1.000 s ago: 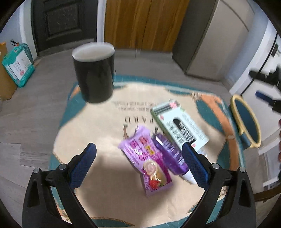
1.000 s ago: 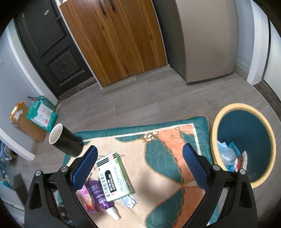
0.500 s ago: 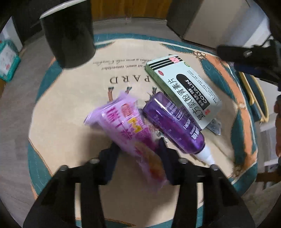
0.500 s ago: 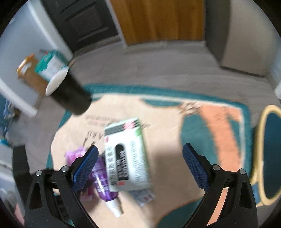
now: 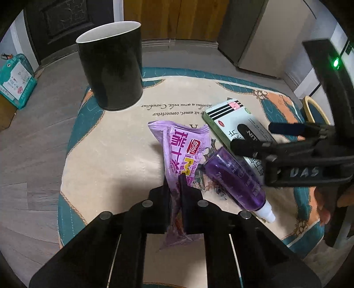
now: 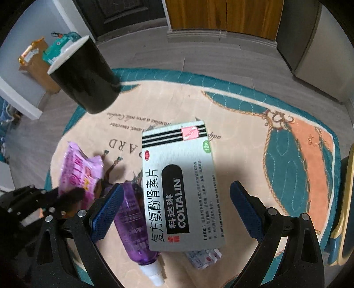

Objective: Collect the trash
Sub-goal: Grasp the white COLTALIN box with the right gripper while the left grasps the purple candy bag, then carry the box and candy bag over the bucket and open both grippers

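My left gripper (image 5: 175, 177) is shut on a purple snack wrapper (image 5: 181, 150), which stands up from the rug (image 5: 110, 155); the wrapper also shows in the right wrist view (image 6: 77, 170). A purple bottle (image 5: 236, 181) with a white tip lies just right of it, also seen in the right wrist view (image 6: 135, 223). My right gripper (image 6: 177, 212) is open, its fingers on either side of a white-and-grey COLTALIN medicine box (image 6: 181, 183), low over it. The box shows in the left wrist view (image 5: 234, 124), partly behind the right gripper (image 5: 254, 139).
A black mug (image 5: 110, 73) with a white inside stands at the rug's far left, also in the right wrist view (image 6: 84, 75). A small blister pack (image 6: 203, 257) lies under the box's near edge. A yellow-rimmed blue bin (image 6: 347, 199) stands at the right. Wooden cabinet doors (image 6: 221, 13) are behind.
My left gripper dropped onto the purple wrapper, shut on it and lifted its end. My right gripper swung left from the bin side and came down over the medicine box.
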Tool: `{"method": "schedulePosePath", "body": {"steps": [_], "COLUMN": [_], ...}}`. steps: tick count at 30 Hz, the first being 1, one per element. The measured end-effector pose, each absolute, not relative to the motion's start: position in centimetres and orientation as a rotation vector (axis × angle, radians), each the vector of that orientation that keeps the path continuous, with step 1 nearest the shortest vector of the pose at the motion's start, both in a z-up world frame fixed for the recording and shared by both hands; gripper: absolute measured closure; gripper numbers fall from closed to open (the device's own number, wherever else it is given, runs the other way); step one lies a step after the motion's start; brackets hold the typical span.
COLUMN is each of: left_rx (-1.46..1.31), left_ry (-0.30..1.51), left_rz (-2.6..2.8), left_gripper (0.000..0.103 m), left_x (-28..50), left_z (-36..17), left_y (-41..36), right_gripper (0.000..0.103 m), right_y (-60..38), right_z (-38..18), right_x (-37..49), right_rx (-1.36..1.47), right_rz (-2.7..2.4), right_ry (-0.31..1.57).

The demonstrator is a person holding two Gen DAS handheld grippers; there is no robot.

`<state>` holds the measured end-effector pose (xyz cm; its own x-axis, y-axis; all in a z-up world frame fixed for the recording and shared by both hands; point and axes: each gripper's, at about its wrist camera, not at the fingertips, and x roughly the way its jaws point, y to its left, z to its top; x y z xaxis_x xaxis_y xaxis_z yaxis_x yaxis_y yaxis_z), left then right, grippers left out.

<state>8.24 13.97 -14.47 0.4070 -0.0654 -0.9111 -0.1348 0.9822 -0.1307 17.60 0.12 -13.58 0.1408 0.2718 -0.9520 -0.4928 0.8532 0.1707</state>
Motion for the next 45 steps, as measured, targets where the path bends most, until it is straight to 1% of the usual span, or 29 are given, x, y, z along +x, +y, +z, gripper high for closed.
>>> {"method": "schedulePosePath", "body": {"steps": [3, 4, 5, 10, 22, 33, 41, 45], "left_rx": [-0.194, -0.194, -0.190, -0.193, -0.176, -0.088, -0.022, 0.006], "left_ry": [1.145, 1.142, 1.140, 1.132, 1.060, 0.991, 0.971, 0.942], "left_rz": [0.045, 0.043, 0.042, 0.042, 0.056, 0.032, -0.018, -0.066], "left_gripper": [0.095, 0.095, 0.095, 0.095, 0.095, 0.095, 0.095, 0.095], "left_x": [8.4, 8.6, 8.7, 9.0, 8.2, 8.3, 9.3, 9.7], "left_z": [-14.2, -14.1, -14.1, -14.3, -11.8, -9.6, -9.3, -8.5], "left_y": [14.0, 14.1, 14.1, 14.2, 13.6, 10.4, 7.1, 4.8], "right_gripper": [0.010, 0.021, 0.029, 0.029, 0.029, 0.029, 0.029, 0.029], "right_y": [0.2, 0.1, -0.1, -0.9, -5.8, -13.3, -20.4, -24.7], "right_z": [-14.2, -14.2, -14.3, -13.8, -8.0, -2.6, -0.4, 0.8], "right_x": [17.6, 17.6, 17.7, 18.2, 18.0, 17.6, 16.9, 16.7], "right_rx": [-0.220, -0.221, -0.217, -0.143, -0.006, 0.080, 0.144, 0.231], "right_rz": [0.540, 0.536, 0.526, 0.511, 0.483, 0.412, 0.331, 0.272], "right_ry": [1.331, 1.331, 1.343, 1.333, 1.218, 1.110, 1.058, 1.027]}}
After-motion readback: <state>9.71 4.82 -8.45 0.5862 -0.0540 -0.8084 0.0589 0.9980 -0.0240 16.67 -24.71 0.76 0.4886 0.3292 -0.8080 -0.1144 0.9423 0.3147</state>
